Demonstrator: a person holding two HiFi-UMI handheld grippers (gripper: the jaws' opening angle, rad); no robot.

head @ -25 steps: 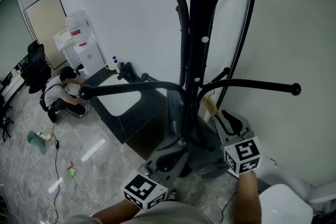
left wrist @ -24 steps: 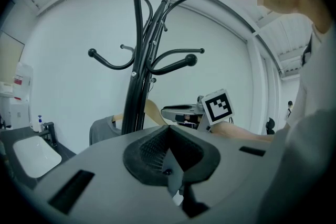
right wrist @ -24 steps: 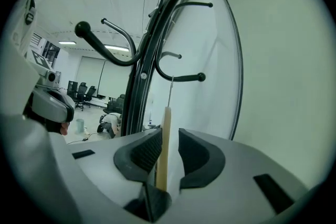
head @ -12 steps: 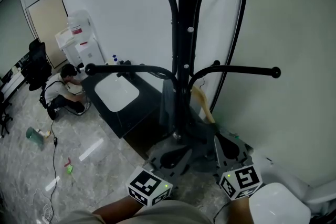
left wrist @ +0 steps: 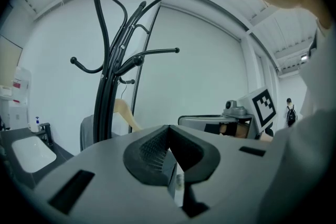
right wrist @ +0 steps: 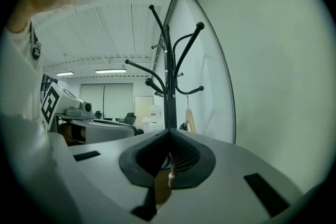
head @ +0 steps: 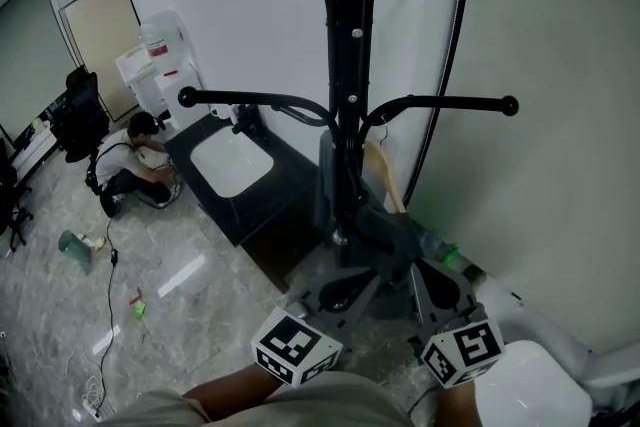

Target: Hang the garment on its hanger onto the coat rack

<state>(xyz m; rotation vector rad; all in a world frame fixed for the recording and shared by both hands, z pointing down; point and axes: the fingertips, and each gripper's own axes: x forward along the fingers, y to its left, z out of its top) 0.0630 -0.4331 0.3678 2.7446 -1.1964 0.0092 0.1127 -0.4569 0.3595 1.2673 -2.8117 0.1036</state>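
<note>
On the coat rack (head: 347, 65), hanger (head: 383, 177) carries garment (head: 326, 180). Left tongs (left wrist: 168, 136) and right tongs (right wrist: 169, 136) closed, empty, clear: looks done.

The coat rack (head: 347, 115) stands before me, near the wall. The hanger (head: 386, 183) is just right of its pole, the garment (head: 326, 173) just left. My left gripper (head: 345, 290) and right gripper (head: 432, 273) lie side by side before its base. A sink bench (head: 205, 177) lies behind-left.
</note>
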